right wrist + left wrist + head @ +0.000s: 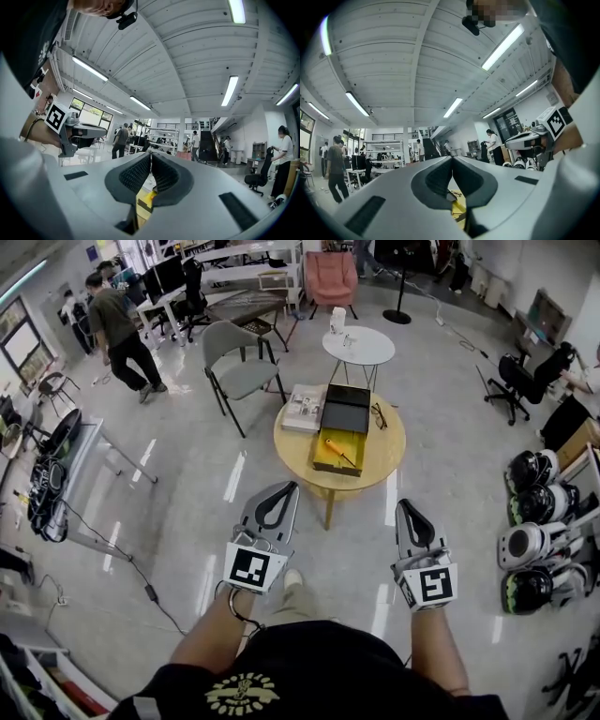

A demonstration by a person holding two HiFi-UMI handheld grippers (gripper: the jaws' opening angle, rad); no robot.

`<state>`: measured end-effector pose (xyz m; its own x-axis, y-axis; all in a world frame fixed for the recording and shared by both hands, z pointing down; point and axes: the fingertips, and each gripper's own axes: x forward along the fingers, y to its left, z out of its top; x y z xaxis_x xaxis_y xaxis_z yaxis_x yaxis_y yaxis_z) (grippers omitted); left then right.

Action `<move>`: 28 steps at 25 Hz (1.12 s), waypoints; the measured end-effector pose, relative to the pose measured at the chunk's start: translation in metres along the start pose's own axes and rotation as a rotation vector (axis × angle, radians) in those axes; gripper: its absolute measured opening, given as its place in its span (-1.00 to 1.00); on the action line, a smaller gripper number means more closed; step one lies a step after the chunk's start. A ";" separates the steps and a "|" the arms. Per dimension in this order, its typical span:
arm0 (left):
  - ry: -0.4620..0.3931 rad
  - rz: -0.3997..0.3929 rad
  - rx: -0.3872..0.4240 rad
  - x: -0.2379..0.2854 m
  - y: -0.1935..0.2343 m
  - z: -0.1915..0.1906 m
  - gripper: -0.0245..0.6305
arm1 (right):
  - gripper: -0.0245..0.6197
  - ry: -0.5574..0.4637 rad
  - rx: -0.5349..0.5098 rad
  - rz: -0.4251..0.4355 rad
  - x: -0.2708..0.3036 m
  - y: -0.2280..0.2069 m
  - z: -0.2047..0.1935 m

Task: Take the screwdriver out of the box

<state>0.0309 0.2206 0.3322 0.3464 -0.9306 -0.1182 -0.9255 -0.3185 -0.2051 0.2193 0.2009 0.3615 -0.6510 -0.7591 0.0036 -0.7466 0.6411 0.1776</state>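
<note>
Jaws of left gripper (284, 489) and right gripper (406, 506) are together, empty. At twelve o'clock, the screwdriver (339, 450) lies inside the open box (322, 461) on the round table (387, 448).

**Table ahead, between the two grippers**

The round wooden table (298, 454) stands ahead of the left gripper (284, 488) and right gripper (406, 506), apart from both. On it sits the open black box with yellow lining (322, 459). The yellow-handled screwdriver (338, 450) lies inside. A white booklet (305, 407) lies left of the box, and the dark-framed spectacles (378, 415) lie to its right. A small round white table (366, 351) stands beyond.
</note>
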 end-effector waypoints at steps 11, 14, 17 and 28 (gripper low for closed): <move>0.029 -0.009 -0.021 0.050 0.049 -0.022 -0.87 | -0.88 0.013 0.030 0.014 0.064 -0.007 -0.007; 0.031 0.001 -0.024 0.059 0.064 -0.027 -0.87 | -0.88 0.022 0.037 0.022 0.082 -0.008 -0.009; 0.059 -0.003 -0.012 0.067 0.077 -0.037 -0.87 | -0.88 0.026 0.081 0.025 0.100 -0.012 -0.013; 0.064 -0.024 -0.039 0.092 0.115 -0.071 -0.87 | -0.88 0.090 0.128 0.063 0.161 -0.007 -0.041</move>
<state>-0.0544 0.0858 0.3668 0.3590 -0.9320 -0.0507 -0.9228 -0.3463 -0.1690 0.1254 0.0701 0.4010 -0.6860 -0.7206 0.1002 -0.7201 0.6922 0.0480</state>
